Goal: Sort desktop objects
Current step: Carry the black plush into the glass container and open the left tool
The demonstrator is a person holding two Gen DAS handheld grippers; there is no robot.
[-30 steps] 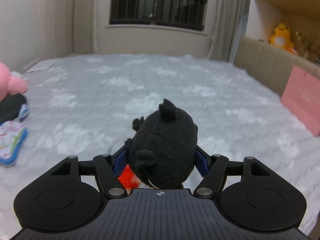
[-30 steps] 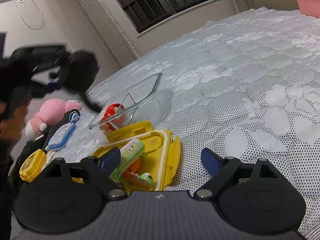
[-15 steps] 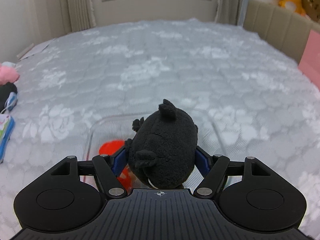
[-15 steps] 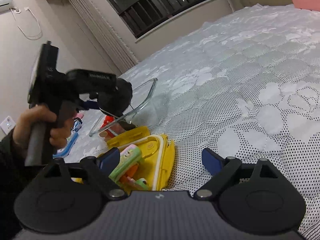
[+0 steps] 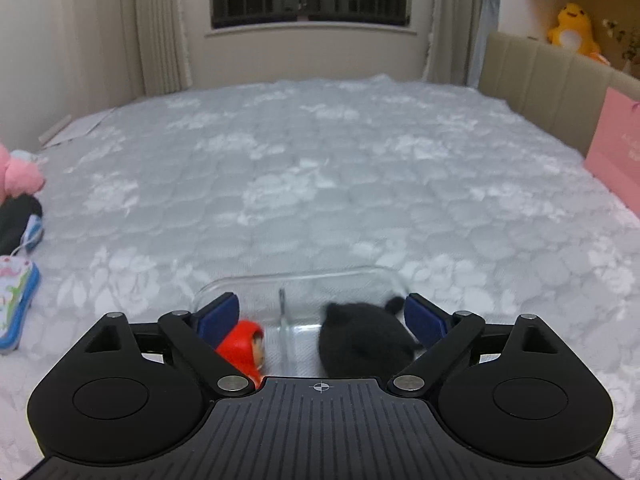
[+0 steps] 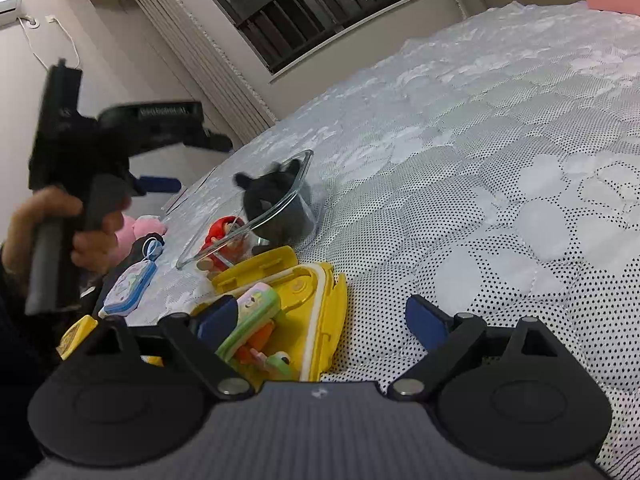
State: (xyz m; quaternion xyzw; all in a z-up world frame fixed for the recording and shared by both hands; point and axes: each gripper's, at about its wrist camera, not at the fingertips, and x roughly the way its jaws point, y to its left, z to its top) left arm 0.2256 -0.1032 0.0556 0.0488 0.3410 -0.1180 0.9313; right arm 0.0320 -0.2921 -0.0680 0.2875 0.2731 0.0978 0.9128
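Jaws of the left gripper [image 5: 320, 316] are opening, their blue pads clear of the black plush [image 5: 362, 340], which sits below them in the right half of the glass dish [image 5: 296, 280] and is blurred. A red figure [image 5: 244, 342] lies in the dish's left half, at about 7 o'clock in the left wrist view, partly behind the left finger. A clear divider stands between the two toys. From the right wrist view, the plush [image 6: 276, 204] shows through the dish wall at about 11 o'clock, with the red figure [image 6: 218, 236] just beside it toward 9 o'clock. The right gripper [image 6: 320, 320] stands wide with nothing between its pads; the bedspread [image 6: 500, 200] lies under it. A yellow box [image 6: 320, 312] sits open at 7 o'clock of that view, holding a green case [image 6: 256, 312] and other small toys. A hand [image 6: 60, 232] grips the left gripper's handle at 9 o'clock, above a pink plush [image 6: 138, 228] and a blue-edged pouch [image 6: 128, 292]. A pink bag [image 5: 616, 152] stands at 3 o'clock in the left wrist view.
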